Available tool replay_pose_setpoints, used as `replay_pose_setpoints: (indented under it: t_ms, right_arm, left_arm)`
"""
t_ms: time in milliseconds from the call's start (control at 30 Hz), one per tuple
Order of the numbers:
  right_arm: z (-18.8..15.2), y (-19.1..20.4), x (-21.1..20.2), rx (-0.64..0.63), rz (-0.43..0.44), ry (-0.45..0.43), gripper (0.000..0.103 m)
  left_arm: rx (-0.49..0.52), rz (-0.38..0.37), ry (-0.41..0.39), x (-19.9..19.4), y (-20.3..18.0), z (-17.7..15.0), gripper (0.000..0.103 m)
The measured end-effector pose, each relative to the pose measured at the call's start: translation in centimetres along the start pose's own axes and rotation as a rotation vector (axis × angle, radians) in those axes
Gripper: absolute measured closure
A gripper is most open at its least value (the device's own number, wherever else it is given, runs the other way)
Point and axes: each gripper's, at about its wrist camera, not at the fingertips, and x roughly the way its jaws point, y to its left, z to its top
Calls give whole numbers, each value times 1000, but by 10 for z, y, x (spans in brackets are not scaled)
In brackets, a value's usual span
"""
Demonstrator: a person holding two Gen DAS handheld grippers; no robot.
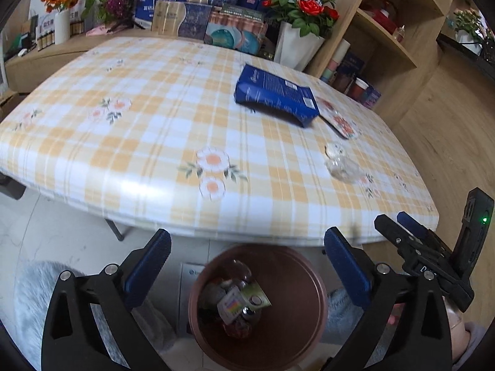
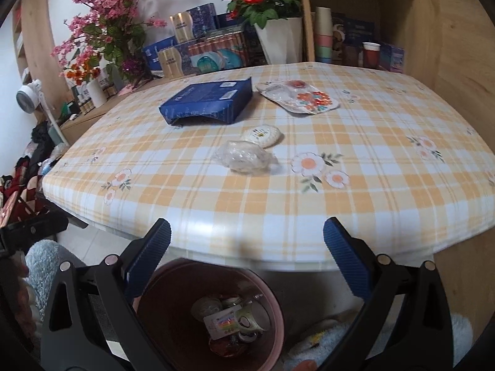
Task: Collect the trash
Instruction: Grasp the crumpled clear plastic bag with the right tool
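Left gripper (image 1: 247,244) hangs wide and empty above the brown bin (image 1: 258,306), litter inside. Right gripper (image 2: 247,238) gapes too; crumpled clear wrapper (image 2: 244,156) sits ahead on the bench (image 2: 386,185).

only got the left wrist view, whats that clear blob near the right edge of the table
Observer: In the right wrist view it is crumpled clear plastic, with a separate round white piece lying just behind it.
Operator: is the blue box shut
Observer: No. The end of the blue box that faces the right camera is open and dark inside.
Operator: right one carrying anything
Observer: No. The right hand-held gripper is open with nothing between its fingers, pointing over the table edge with the bin below.
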Motion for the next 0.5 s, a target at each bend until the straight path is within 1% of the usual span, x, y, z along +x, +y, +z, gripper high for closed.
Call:
replay_pose_setpoints:
  t_ms: [133,233,267,333,400,467,500]
  right_arm:
    - [22,-8,18,14,14,-9,6]
    - [38,-10,35,12,74,40,6]
    - [44,-9,43,1,52,57,6]
    - [52,-8,52,-14,27,62,6]
    - [59,-5,63,-33,32,78,6]
    - [62,0,70,-67,29,80,6]
    - [63,2,73,-85,27,80,9]
  left_arm:
    - [-1,6,-19,4,4,18,6]
    - [-10,12,-34,9,7,31,6]
    - [-14,14,-37,12,8,35,6]
    - [-16,19,-35,18,10,43,6]
    - [-19,17,-28,24,12,50,6]
    - [-45,12,-29,29,15,57,6]
    - [-58,8,-30,31,17,60,6]
